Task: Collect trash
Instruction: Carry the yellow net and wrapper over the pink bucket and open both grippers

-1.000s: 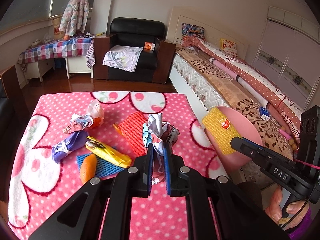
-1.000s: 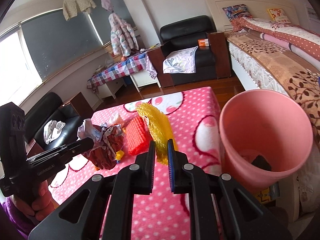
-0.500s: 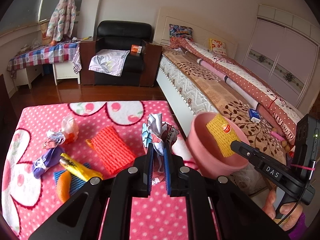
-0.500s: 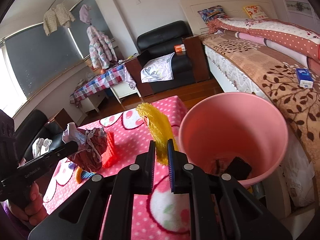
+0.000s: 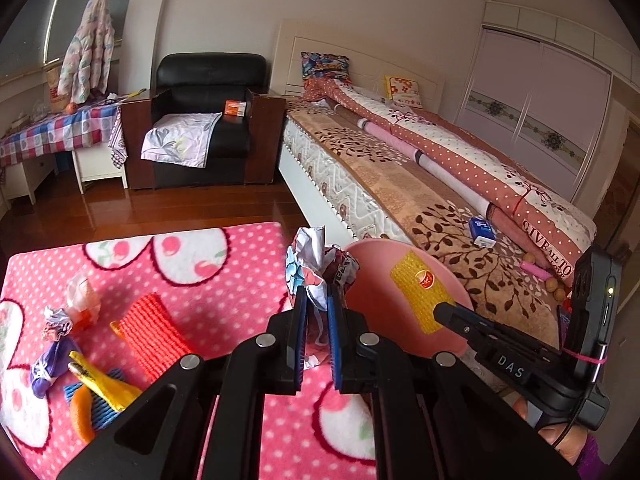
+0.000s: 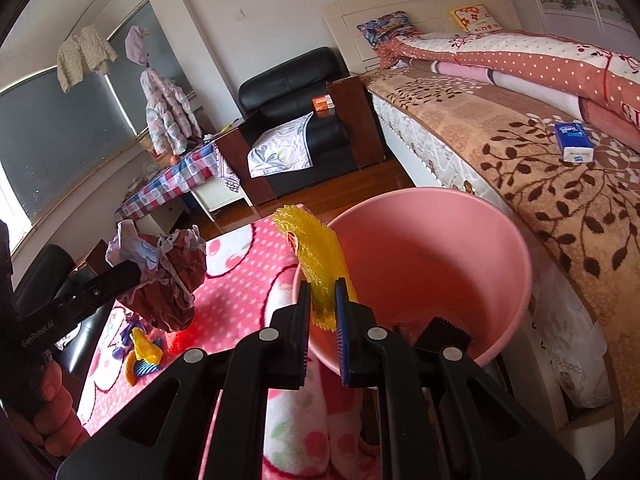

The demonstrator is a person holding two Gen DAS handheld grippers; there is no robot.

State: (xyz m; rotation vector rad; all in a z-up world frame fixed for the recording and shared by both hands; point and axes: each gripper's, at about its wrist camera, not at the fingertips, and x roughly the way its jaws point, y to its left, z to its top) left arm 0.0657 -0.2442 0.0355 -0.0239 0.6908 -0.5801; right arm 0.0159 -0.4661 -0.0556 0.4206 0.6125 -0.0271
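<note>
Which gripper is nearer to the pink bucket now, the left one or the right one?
Right. The right gripper holds the yellow foam net over the pink bucket rim. The left gripper, shut on crumpled wrappers, is beside it, above the blanket.

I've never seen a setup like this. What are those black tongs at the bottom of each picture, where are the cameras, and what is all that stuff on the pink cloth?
There is no robot here: a person holds a black two-finger gripper in each hand, and each carries a wide-angle camera looking along its fingers. So one picture is from the left hand, the other from the right, and each also sees the other gripper.

The left gripper is shut on a crumpled wrapper. The right gripper is shut on a yellow foam net, held at the rim of the pink bin beside the bed.

On the pink dotted cloth lie an orange-red foam net, a banana peel, a purple wrapper and other small scraps.
</note>
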